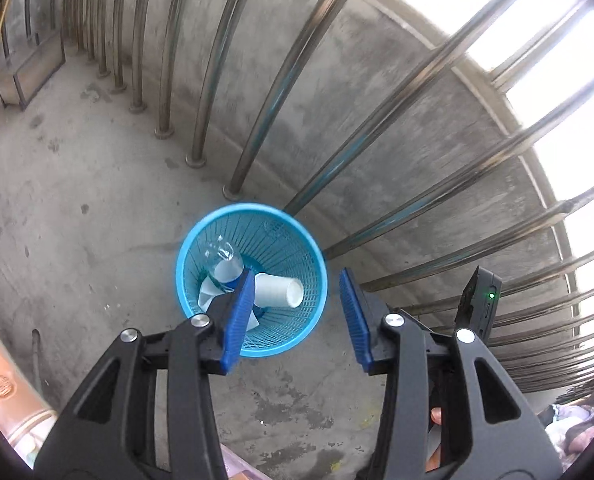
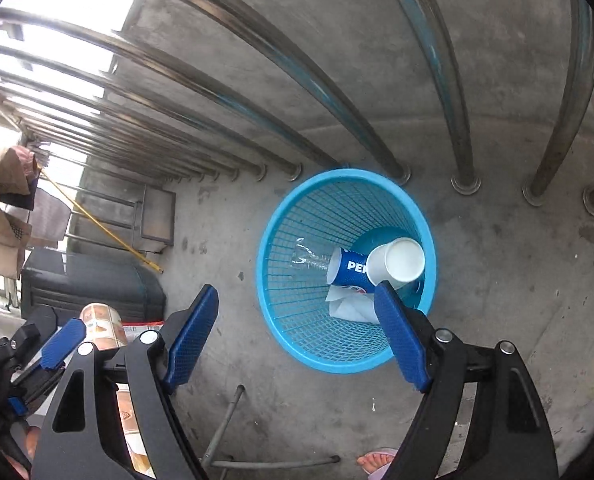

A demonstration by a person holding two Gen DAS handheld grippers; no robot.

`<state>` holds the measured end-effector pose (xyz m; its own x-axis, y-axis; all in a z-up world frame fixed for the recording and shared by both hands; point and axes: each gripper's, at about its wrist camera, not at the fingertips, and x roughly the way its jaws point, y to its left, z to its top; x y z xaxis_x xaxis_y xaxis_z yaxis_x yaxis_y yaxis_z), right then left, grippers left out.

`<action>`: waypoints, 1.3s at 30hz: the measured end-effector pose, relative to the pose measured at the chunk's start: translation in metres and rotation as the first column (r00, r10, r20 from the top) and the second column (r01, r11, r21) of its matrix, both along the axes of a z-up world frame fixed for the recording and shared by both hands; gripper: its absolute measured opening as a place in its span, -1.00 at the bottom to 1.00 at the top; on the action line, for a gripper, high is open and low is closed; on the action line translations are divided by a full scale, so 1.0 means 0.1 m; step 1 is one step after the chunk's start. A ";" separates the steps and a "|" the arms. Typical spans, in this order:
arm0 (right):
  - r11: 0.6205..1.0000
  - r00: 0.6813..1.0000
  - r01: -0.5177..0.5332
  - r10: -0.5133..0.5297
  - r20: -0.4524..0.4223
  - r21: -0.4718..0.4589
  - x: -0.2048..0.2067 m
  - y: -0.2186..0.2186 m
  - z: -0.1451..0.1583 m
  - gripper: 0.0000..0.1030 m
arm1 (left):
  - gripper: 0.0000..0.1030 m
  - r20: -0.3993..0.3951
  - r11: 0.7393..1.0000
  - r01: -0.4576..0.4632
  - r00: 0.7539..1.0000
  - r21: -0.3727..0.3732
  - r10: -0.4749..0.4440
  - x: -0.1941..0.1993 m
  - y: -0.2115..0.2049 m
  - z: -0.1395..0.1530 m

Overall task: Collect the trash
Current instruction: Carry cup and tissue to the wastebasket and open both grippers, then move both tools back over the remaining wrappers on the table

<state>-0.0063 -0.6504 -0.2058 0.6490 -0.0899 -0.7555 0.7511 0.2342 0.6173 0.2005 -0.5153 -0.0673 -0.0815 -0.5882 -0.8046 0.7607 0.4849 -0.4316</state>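
Note:
A blue mesh basket (image 1: 253,206) stands on the concrete floor by the railing. Inside it lie a white paper cup (image 1: 279,290) on its side, a clear plastic bottle (image 1: 223,260) with a blue label, and crumpled white paper (image 1: 207,296). My left gripper (image 1: 297,280) hovers above the basket, open, with nothing between its pads. In the right wrist view the same basket (image 2: 345,174) holds the cup (image 2: 397,260), the bottle (image 2: 345,268) and the paper (image 2: 351,306). My right gripper (image 2: 297,288) is open wide over the basket's near left side, holding nothing.
Steel railing bars (image 2: 449,112) and a low concrete wall (image 1: 337,92) stand right behind the basket. A thin metal rod (image 2: 225,420) lies on the floor near a sandalled foot (image 2: 377,460). A brown patterned roll (image 2: 101,328), a dark bin (image 2: 93,284) and a yellow stick (image 2: 105,232) sit to the left.

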 end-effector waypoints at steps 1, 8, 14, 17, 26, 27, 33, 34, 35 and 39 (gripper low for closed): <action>1.000 1.000 -0.013 0.013 0.003 -0.026 0.00 0.04 0.11 0.57 | -0.12 0.021 1.000 0.000 1.000 -0.019 0.000 -0.05 0.10 0.13; 0.949 0.988 -0.155 0.150 -0.042 -0.274 0.19 0.57 0.94 0.75 | 0.05 0.169 0.991 -0.036 0.984 -0.131 0.058 -0.35 0.95 0.90; 0.826 0.963 -0.268 0.240 -0.120 -0.497 0.37 1.25 1.62 0.88 | 0.11 0.298 0.979 -0.117 0.941 -0.164 0.162 -0.56 1.84 1.34; 0.738 0.941 -0.335 0.292 -0.169 -0.586 0.47 1.63 1.87 0.88 | 0.12 0.350 0.974 -0.149 0.915 -0.169 0.201 -0.69 2.27 1.43; 0.566 0.817 -0.500 0.560 -0.139 -0.656 0.64 2.60 2.36 0.88 | 0.12 0.520 0.935 -0.306 0.778 -0.180 0.354 -1.08 3.59 1.39; 0.562 0.796 -0.511 0.595 -0.111 -0.651 0.66 2.67 2.38 0.88 | 0.12 0.536 0.929 -0.324 0.759 -0.179 0.368 -1.11 3.71 1.36; 0.546 0.666 -0.630 0.745 -0.023 -0.553 0.97 3.14 2.48 0.88 | 0.12 0.576 0.894 -0.401 0.690 -0.200 0.438 -1.15 4.34 1.42; 0.537 0.639 -0.658 0.769 -0.015 -0.529 1.07 3.19 2.49 0.88 | 0.12 0.567 0.891 -0.400 0.691 -0.216 0.448 -1.12 4.44 1.51; 0.525 0.612 -0.684 0.791 -0.006 -0.507 1.16 3.27 2.49 0.88 | 0.12 0.556 0.888 -0.397 0.695 -0.231 0.455 -1.09 4.53 1.60; 0.482 0.506 -0.785 0.861 0.045 -0.389 1.62 3.48 2.48 0.88 | 0.13 0.473 0.909 -0.356 0.776 -0.216 0.417 -0.65 4.87 2.03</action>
<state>0.1561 -0.3022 0.0423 0.6689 0.3935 -0.6306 -0.0242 0.8594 0.5107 0.1359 -0.0284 0.1359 0.5650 -0.5681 -0.5983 0.6421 0.7582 -0.1136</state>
